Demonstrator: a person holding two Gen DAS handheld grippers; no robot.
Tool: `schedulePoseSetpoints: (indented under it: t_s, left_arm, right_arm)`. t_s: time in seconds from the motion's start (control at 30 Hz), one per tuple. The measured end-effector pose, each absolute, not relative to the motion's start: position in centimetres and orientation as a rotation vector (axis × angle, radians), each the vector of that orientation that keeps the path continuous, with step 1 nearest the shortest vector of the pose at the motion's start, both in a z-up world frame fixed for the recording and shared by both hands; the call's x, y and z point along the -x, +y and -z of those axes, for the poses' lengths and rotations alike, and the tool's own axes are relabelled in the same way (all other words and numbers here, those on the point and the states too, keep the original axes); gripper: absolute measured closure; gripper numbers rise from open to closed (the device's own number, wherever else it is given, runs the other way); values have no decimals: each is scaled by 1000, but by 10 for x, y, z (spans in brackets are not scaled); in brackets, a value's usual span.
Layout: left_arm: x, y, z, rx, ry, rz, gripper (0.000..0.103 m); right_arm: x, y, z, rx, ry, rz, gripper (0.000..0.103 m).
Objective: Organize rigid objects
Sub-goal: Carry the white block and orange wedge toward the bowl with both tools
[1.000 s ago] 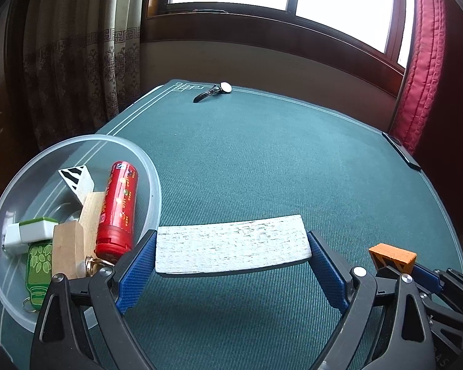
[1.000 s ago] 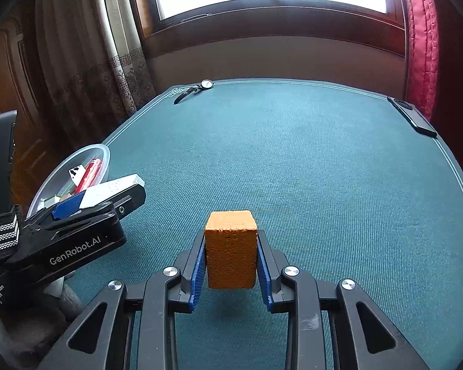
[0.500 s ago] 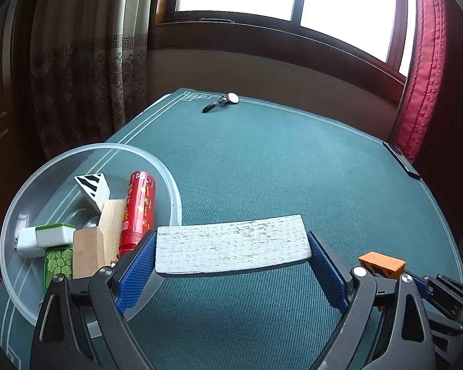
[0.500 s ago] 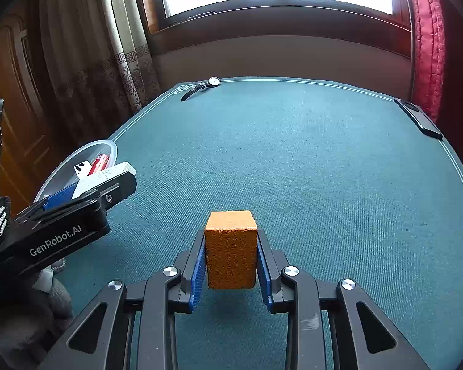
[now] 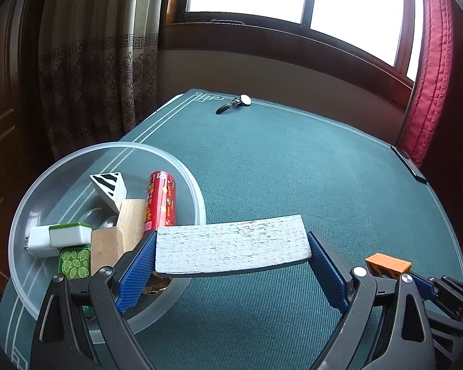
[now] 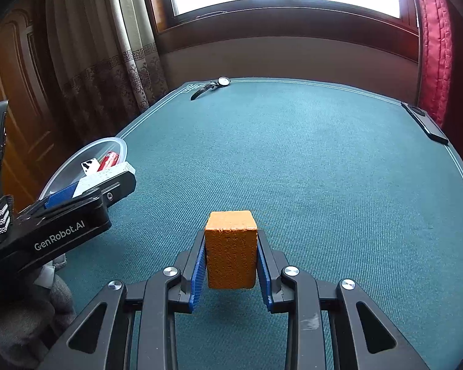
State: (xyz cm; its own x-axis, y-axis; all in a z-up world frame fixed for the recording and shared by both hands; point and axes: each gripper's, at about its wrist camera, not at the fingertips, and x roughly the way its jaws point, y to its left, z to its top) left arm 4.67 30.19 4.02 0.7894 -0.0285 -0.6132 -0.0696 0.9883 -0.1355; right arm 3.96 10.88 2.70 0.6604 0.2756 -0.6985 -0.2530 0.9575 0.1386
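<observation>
left gripper (image 6: 105, 182) side: "GenRobot.AI", white print on black body, seen from right wrist view
left gripper lower edge: more small white print, cut off at frame edge, unreadable
red can (image 5: 159, 203) in clear bowl (image 5: 108, 151): yellow print and round logo near the top, too small to read
green tile (image 5: 75, 262) in bowl: leaf pattern only, no characters legible
watch (image 6: 213, 84) at far table edge: dial too small to read

We carry the plank toward the bowl

Our left gripper (image 5: 231, 265) has lifted its flat white wooden plank (image 5: 231, 248) nearer the clear plastic bowl (image 5: 197, 197), its left end now overlapping the rim.
</observation>
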Motion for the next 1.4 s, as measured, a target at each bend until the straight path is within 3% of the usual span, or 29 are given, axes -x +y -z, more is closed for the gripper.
schedulePoseSetpoints:
  t_s: [1.4]
  left_arm:
    - [-43,362,-30,215,666,-148,10]
  right_arm:
    - [-36,146,-32,21,791,-358,71]
